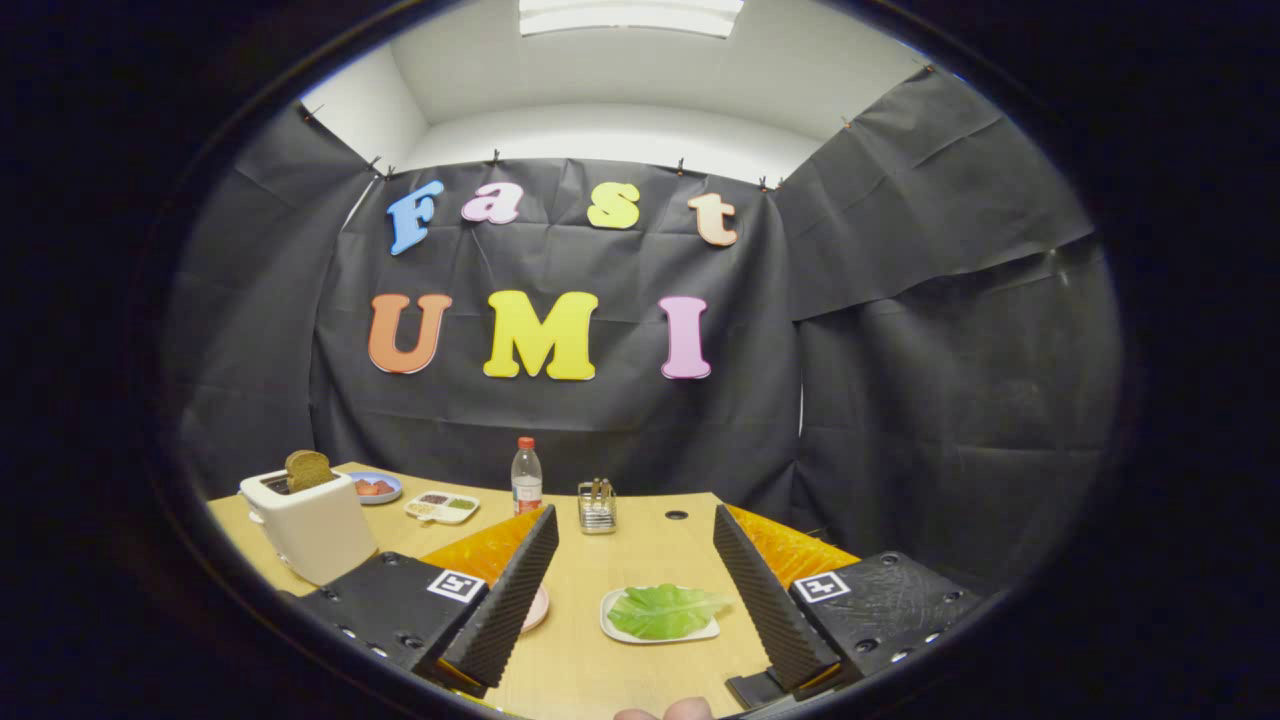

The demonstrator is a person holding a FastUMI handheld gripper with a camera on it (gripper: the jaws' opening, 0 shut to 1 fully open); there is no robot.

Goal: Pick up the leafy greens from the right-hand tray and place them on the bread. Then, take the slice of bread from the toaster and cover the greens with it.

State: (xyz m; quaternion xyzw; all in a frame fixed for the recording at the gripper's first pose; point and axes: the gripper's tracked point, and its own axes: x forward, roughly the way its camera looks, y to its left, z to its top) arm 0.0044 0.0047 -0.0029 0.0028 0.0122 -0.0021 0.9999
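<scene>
Green leafy greens [664, 610] lie on a small white tray [612, 624] on the wooden table, between my two fingers and closer to the right one. My gripper [634, 530] is open, held above the table with nothing between its fingers. A white toaster [312, 530] stands beyond the left finger, with a brown slice of bread [307, 469] sticking up from its slot. A pink plate [538, 608] peeks out from behind the left finger; whatever lies on it is hidden.
At the back of the table stand a blue plate with red food [376, 488], a divided white dish [442, 507], a red-capped bottle [526, 477] and a glass holder [597, 507]. A fingertip of a hand [668, 711] shows below the gripper.
</scene>
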